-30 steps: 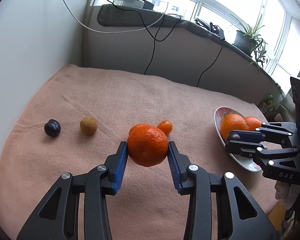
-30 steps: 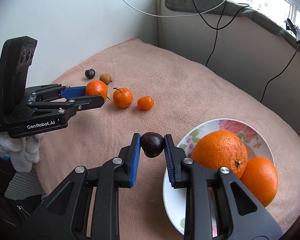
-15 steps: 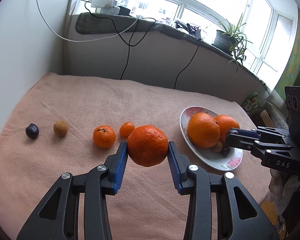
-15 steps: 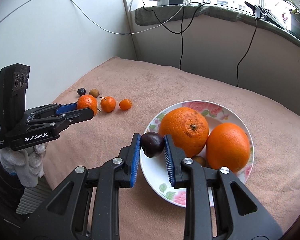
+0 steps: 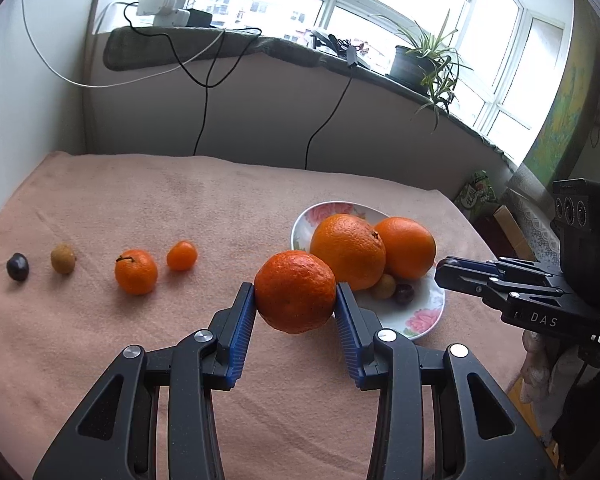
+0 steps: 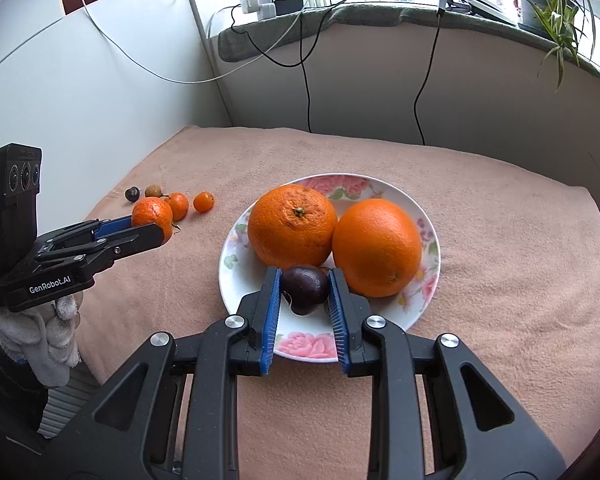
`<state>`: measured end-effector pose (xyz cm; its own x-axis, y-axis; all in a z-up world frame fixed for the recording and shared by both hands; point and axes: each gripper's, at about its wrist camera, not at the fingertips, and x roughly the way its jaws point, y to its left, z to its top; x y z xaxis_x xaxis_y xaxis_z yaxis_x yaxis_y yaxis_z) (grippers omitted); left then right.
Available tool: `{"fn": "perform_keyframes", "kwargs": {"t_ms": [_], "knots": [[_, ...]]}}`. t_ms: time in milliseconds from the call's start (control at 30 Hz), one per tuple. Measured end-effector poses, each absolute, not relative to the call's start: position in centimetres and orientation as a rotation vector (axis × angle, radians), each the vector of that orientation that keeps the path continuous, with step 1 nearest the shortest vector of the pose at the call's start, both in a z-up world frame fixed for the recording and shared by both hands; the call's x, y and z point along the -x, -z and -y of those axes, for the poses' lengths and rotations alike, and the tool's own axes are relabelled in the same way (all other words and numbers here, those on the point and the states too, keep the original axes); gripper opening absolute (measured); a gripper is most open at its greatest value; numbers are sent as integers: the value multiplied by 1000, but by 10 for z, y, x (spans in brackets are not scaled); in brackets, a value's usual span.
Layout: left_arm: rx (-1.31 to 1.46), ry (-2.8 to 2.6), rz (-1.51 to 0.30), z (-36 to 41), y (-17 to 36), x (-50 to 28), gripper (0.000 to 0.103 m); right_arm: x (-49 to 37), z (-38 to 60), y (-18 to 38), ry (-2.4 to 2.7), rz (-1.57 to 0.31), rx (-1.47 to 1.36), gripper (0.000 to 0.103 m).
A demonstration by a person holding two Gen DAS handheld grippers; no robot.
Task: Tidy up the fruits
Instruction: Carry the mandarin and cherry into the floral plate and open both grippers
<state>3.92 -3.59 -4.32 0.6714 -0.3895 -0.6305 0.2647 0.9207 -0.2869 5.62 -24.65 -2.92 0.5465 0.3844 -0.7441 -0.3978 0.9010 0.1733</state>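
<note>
Over the peach cloth (image 5: 140, 200), left claw (image 5: 295, 303) grips a dimpled mandarin (image 5: 295, 297), right claw (image 6: 304, 290) a glossy plum (image 6: 305, 283).

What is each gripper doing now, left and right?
Left gripper: closed on the mandarin, held above the cloth.
Right gripper: closed on the dark plum, over the plate.
</note>
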Motion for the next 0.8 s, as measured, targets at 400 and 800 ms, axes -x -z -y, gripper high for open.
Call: {"fn": "perform_keyframes", "kwargs": {"t_ms": [400,800], "knots": [[169,440,-784,70,51,-41,38,-53,259,38,-450,-896,-16,25],[145,476,-812,92,53,-45,39,-57,256,48,-461,-916,-20,25]]}}
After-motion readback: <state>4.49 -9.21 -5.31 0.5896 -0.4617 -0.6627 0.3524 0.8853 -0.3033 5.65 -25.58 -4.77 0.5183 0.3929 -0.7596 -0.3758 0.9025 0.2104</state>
